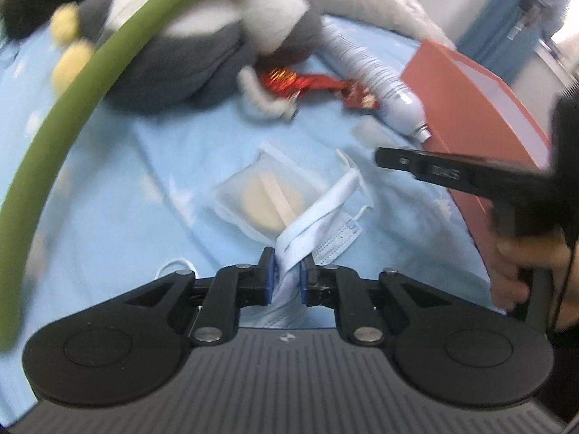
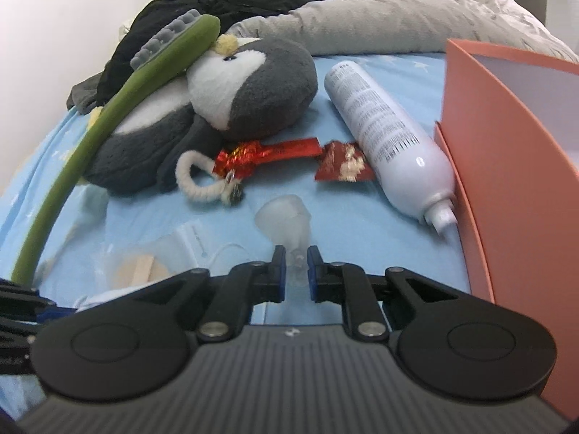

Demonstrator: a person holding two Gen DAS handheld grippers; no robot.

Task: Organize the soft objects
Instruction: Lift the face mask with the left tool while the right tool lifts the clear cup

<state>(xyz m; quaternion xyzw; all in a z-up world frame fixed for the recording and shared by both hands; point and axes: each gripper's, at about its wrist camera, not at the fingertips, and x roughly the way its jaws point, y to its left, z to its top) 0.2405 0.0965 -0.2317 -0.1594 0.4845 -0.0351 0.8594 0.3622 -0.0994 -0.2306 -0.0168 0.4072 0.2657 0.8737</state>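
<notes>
The left claw (image 1: 288, 275) is clamped on a bunched pale-blue pleated face mask (image 1: 318, 217), which trails ahead of its pads onto the light-blue star-print bedsheet (image 1: 108, 199). Just beyond the mask lies a clear plastic pouch holding beige pads (image 1: 260, 195).

The right claw (image 2: 296, 271) pinches the narrow neck of a small translucent soft plastic cup (image 2: 284, 217). Ahead and left of it rests a grey-and-white plush penguin (image 2: 224, 101) under a long green foam stick (image 2: 108, 115); ahead and right, a white spray bottle (image 2: 391, 133) lies against a salmon-coloured cardboard box (image 2: 506, 166).
</notes>
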